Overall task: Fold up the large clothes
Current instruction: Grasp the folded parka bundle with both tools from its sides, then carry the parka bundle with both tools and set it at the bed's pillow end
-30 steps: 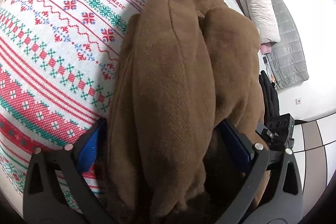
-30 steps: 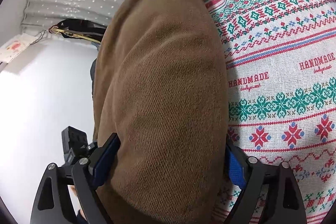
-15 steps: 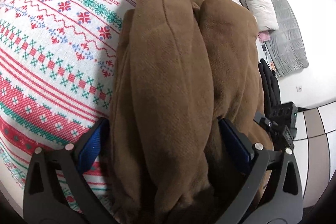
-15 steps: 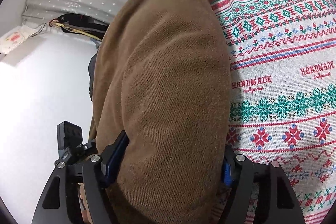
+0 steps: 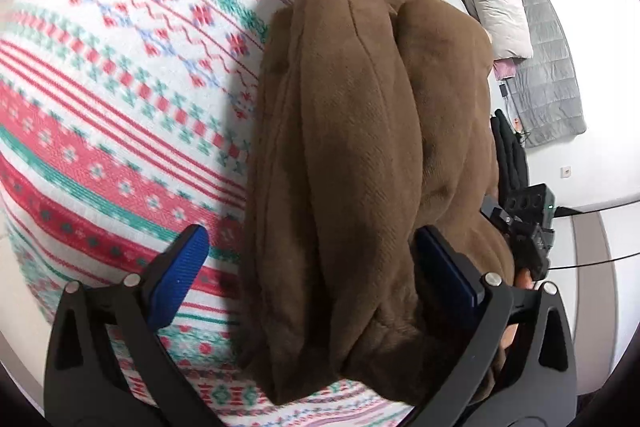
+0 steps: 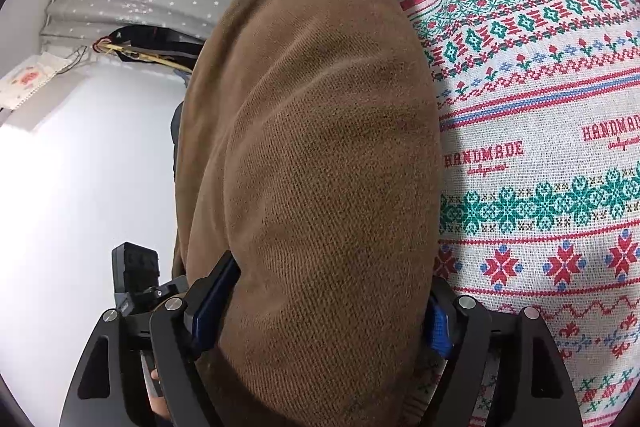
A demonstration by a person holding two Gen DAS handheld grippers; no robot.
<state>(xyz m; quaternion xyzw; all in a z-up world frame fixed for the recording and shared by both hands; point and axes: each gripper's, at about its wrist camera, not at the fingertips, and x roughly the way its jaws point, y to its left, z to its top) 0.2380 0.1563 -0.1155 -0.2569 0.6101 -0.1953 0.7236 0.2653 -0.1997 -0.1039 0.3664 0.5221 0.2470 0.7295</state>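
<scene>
While the right gripper (image 6: 320,311) clamps the folded brown coat (image 6: 320,163) lying on the patterned cloth (image 6: 540,155) to steady it, the left gripper (image 5: 312,267) stands parted, apparently releasing.

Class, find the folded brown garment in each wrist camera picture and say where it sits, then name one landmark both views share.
Left wrist view: the brown garment runs up the middle, right of the patterned cloth, its bulk between the left gripper fingers.
Right wrist view: the brown garment fills the centre, left of the patterned cloth, between the right gripper fingers.
Shared landmark: the red-and-green patterned cloth.
</scene>
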